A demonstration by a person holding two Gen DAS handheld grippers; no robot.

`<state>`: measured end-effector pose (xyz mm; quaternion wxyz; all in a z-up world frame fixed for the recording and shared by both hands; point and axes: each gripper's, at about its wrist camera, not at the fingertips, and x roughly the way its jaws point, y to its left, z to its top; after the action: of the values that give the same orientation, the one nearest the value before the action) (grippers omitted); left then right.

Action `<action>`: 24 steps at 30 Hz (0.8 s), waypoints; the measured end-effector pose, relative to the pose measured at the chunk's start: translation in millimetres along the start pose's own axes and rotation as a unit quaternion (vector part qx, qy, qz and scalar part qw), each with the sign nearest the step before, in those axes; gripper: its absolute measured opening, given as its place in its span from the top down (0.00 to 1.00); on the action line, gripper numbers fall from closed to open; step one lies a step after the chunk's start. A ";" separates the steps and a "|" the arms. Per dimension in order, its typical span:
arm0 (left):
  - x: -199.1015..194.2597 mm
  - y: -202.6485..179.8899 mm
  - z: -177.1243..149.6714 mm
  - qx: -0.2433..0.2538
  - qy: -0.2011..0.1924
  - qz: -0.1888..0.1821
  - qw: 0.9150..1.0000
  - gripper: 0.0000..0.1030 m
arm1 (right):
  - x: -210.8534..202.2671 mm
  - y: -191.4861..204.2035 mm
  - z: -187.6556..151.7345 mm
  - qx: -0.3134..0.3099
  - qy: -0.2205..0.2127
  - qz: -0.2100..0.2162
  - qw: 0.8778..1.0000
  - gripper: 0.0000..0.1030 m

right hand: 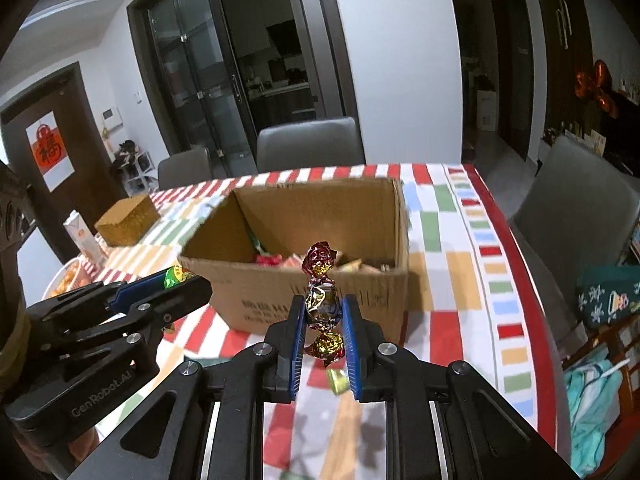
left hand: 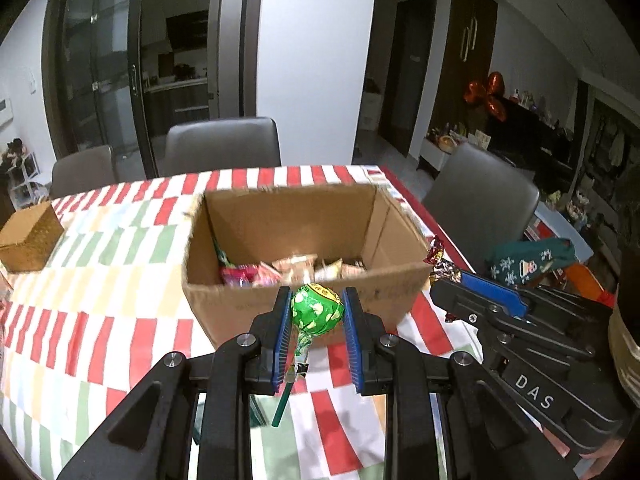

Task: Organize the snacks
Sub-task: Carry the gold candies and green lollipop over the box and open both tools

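An open cardboard box (left hand: 224,248) (right hand: 360,208) stands on the striped tablecloth and holds several wrapped snacks (left hand: 296,270). My left gripper (left hand: 317,300) is shut on a green-wrapped lollipop (left hand: 316,307), stick hanging down, just in front of the box's near wall. My right gripper (right hand: 323,309) is shut on a red-and-gold foil candy (right hand: 322,300), also held before the box's near wall. The right gripper (left hand: 444,276) shows at the right of the left wrist view, and the left gripper (right hand: 180,276) at the left of the right wrist view.
A small gold box (left hand: 30,238) (right hand: 128,220) sits at the table's left. A carton (right hand: 82,238) and a plate (right hand: 68,280) lie nearby. Grey chairs (left hand: 222,146) (right hand: 576,204) stand behind and to the right. A small green packet (right hand: 338,380) lies on the cloth.
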<state>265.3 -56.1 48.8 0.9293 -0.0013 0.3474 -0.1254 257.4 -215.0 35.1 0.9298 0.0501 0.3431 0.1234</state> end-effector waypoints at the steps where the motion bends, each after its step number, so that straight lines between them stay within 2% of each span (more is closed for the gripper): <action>1: -0.8 2.2 5.3 -0.001 -0.002 -0.001 1.000 0.76 | 0.3 1.4 4.3 -0.002 -0.002 0.000 1.000 0.81; 10: -2.6 14.9 46.6 -0.001 -0.023 0.014 1.000 0.76 | 7.1 9.3 45.3 -0.009 -0.013 0.000 1.000 0.81; 24: 41.9 29.0 76.4 0.008 -0.002 0.034 0.999 0.76 | 37.4 4.8 76.3 -0.023 0.001 -0.025 0.999 0.81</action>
<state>351.9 -44.2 77.1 0.9338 0.0177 0.3442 -0.0964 333.5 -201.2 70.5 0.9330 0.0200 0.3425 0.1082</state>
